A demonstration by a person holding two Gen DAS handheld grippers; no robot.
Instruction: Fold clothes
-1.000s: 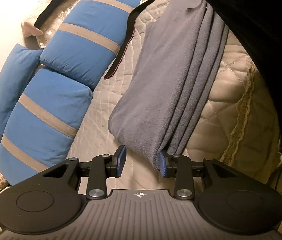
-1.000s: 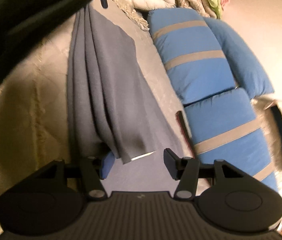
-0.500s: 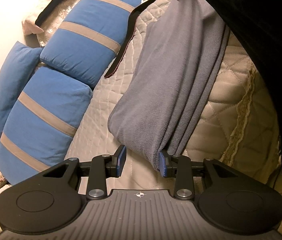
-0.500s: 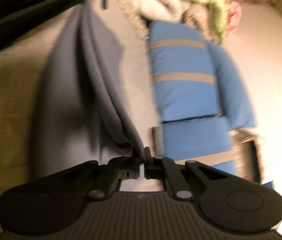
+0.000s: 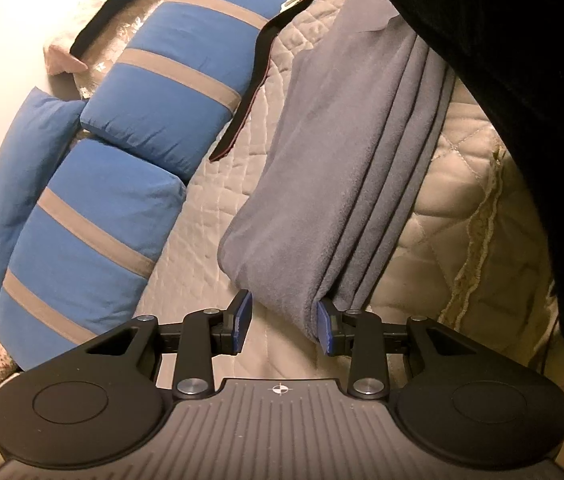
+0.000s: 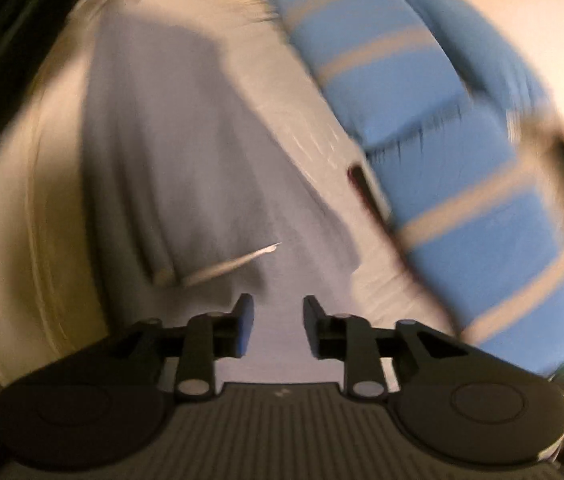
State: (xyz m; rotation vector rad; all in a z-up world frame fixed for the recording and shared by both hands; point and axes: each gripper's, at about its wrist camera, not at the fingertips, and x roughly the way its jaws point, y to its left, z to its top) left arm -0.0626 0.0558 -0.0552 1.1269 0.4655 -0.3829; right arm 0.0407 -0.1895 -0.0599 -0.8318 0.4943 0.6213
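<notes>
A long grey fleece garment (image 5: pixel 334 168) is lying lengthwise in soft pleats on the cream quilted bedspread (image 5: pixel 462 216), beside blue cushions with grey stripes (image 5: pixel 153 128). The left gripper (image 5: pixel 282 318) is standing parted, its right pad touching the garment's near end. The right gripper (image 6: pixel 277 326) is opening in a blurred view, nothing pinched between its jaws.

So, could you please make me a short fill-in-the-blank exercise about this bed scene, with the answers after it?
1. The grey garment lies on a quilted ____.
2. The pillows beside it are ____ with grey stripes.
3. One blue pad of the left gripper touches the ____ garment.
4. Nothing is between the fingers of the ____ gripper, which are opening.

Answers: bedspread; blue; grey; right
</notes>
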